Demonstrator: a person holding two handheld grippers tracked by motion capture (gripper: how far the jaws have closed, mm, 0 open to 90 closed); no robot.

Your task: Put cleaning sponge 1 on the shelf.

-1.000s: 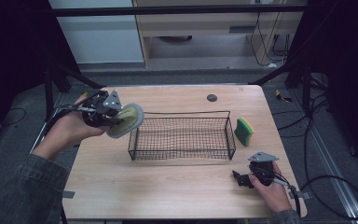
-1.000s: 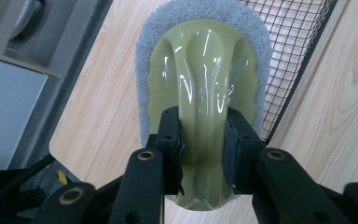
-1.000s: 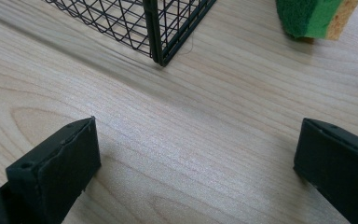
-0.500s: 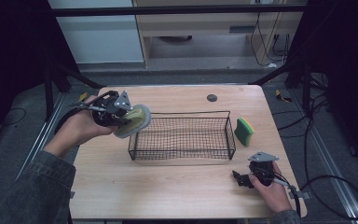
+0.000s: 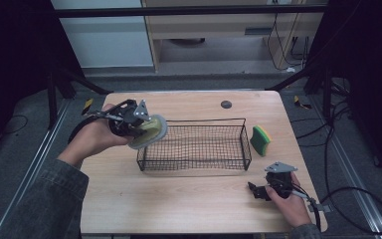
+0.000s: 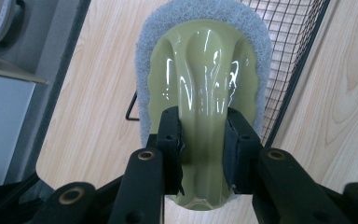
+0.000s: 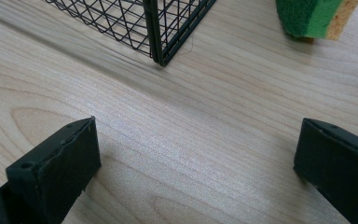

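A pale green plastic scrubber with a grey pad (image 6: 204, 88) is clamped between the left gripper (image 5: 129, 121)'s fingers, above the left end of the black wire basket (image 5: 195, 145). The right gripper (image 5: 263, 190), fingers apart, is rested on the wooden tabletop (image 5: 179, 199) near the basket's front right corner; a green-and-yellow sponge (image 5: 260, 140) stands just right of the basket.

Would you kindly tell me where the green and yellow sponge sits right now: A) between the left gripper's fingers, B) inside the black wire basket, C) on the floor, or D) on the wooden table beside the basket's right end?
D: the green and yellow sponge stands on the wooden table, just outside the right end of the black wire basket.
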